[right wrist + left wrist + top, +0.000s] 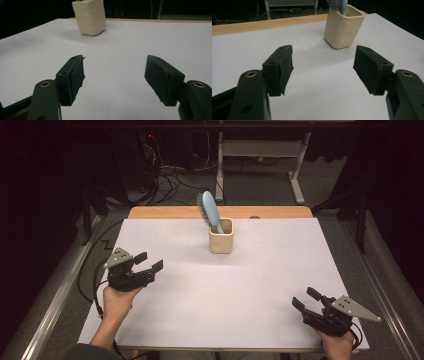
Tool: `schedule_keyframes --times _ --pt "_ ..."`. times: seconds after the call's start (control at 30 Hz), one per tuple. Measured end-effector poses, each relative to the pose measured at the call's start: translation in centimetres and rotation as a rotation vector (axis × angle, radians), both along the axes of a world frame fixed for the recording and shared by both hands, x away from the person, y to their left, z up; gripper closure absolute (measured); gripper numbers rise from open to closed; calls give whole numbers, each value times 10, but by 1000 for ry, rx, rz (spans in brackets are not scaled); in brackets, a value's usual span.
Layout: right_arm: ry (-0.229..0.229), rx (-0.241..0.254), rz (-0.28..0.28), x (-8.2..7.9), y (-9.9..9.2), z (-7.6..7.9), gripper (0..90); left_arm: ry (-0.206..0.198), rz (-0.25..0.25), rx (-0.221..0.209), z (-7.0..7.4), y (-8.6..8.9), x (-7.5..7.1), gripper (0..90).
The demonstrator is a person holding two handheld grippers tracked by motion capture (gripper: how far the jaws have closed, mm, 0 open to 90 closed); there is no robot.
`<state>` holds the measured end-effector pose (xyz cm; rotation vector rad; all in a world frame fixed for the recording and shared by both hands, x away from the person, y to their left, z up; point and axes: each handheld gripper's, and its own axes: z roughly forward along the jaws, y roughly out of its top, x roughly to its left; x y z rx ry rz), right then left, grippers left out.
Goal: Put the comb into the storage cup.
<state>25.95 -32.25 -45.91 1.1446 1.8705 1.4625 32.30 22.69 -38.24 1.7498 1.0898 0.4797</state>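
A cream square cup (221,236) stands upright near the far middle of the white sheet (200,290). A light blue hairbrush (208,210) leans in it, bristles facing left, handle down inside. The cup (343,26) lies ahead and to the right of my left gripper (323,66), whose jaws stand open with nothing between them. In the high view that left gripper (149,260) is at the left of the sheet, held in a hand. My right gripper (306,298) is at the near right, open and empty. From it the cup (89,17) stands far ahead to the left, beyond the right gripper (115,75).
The white sheet covers a wooden table whose bare far edge (220,212) shows behind the cup. Beyond it are a dark floor with cables (170,182) and a white table frame (260,150). Metal rails (55,295) run along both sides.
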Motion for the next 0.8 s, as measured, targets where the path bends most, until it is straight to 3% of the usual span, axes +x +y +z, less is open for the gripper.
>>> schedule_keyframes --times 0.47,0.8 --pt "0 0 0 0 0 0 324 -14 -3 12 -5 2 -11 314" --pt "-2 0 -1 0 0 0 324 -10 -9 -3 -11 2 -18 310"
